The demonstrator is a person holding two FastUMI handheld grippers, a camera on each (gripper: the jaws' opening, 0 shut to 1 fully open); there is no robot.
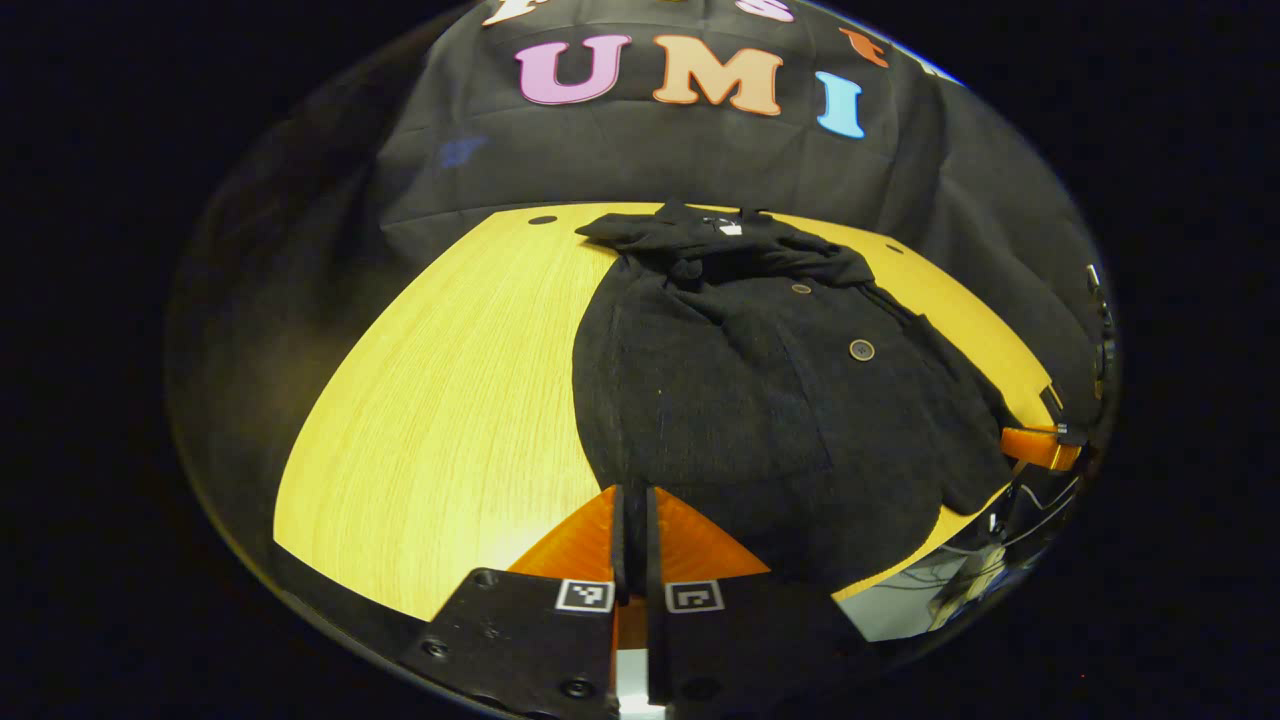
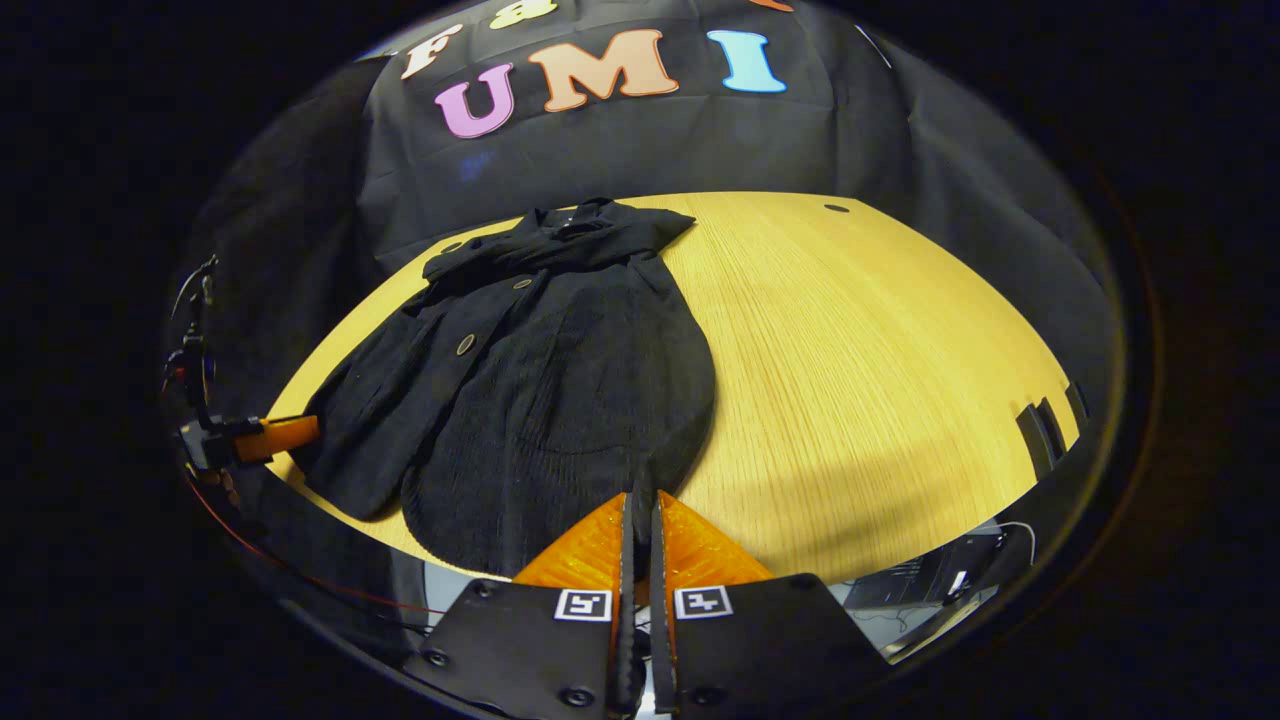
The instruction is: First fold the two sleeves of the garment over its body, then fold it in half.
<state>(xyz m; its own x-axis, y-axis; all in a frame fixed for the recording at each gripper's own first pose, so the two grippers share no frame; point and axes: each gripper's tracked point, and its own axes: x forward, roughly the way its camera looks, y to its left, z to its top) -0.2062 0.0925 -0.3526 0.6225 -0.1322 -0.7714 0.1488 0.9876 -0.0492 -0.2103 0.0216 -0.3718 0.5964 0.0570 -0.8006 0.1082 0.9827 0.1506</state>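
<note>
Here the dark buttoned garment [image 1: 760, 400] lies spread on the table [image 1: 450, 400], both hand-held grippers closed, gripping nothing.

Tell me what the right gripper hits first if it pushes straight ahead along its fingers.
Probably the near hem of the black garment: the right gripper, fingers closed, points at it over the table. Height above the cloth is unclear.

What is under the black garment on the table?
The garment lies flat on the wooden table, whose bare top shows beside it. Anything beneath the cloth is covered and cannot be seen.
</note>
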